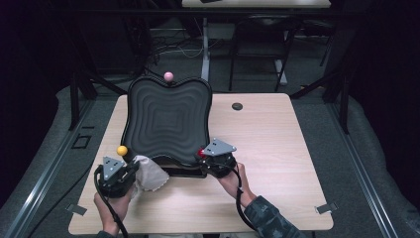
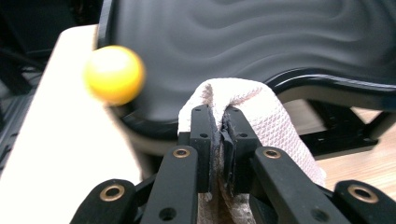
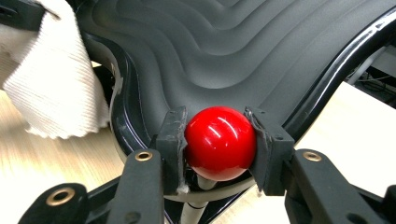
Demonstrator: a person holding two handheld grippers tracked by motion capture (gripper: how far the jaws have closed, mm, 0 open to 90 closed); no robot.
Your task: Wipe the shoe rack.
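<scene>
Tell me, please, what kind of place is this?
Probably a lab or workshop for recording, not a home: one bare wooden table on grey carpet, loose cables on the floor behind, and dark metal frames around.

Left tool (image 1: 130,171) pinches white cloth (image 1: 148,176) — beside black board (image 1: 168,119).

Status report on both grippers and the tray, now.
Left gripper shut on white cloth. Right gripper shut on red ball at tray corner. Nothing in the way.
</scene>
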